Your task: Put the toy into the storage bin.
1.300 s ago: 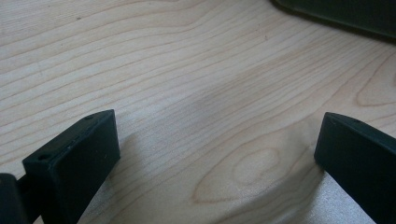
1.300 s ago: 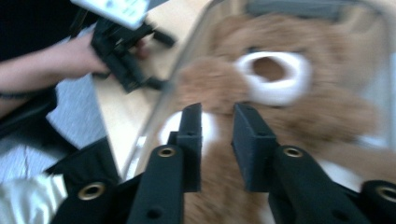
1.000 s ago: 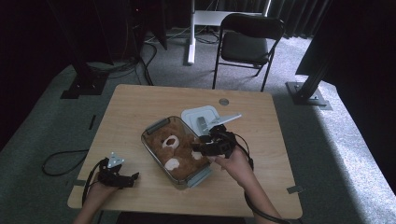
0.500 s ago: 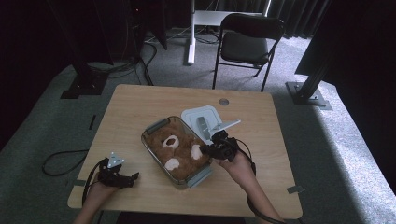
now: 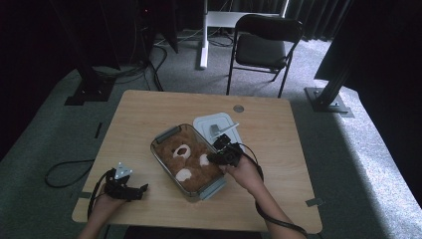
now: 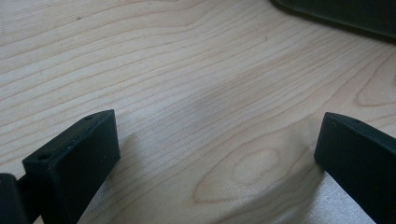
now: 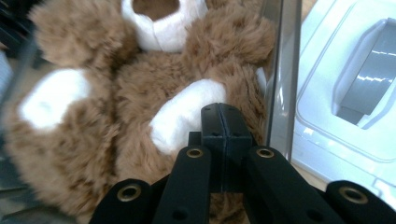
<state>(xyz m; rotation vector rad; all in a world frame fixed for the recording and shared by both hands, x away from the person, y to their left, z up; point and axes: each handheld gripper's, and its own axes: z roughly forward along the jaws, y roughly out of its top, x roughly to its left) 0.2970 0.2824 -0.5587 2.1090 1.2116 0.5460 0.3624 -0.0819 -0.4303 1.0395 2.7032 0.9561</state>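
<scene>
A brown teddy bear with white paws and muzzle lies in a clear box in the middle of the table. My right gripper is at the box's right side, low over the bear. In the right gripper view its jaws are pressed together with nothing between them, tips at a white paw of the bear, beside the box's wall. My left gripper rests near the table's front left. Its jaws stand open over bare wood.
The box's white lid with a grey handle lies just behind the box, close to my right gripper. A round grommet sits near the table's far edge. A black folding chair stands beyond the table.
My right gripper has sunk down toward the bear at the box's right side. The left gripper has not moved.
</scene>
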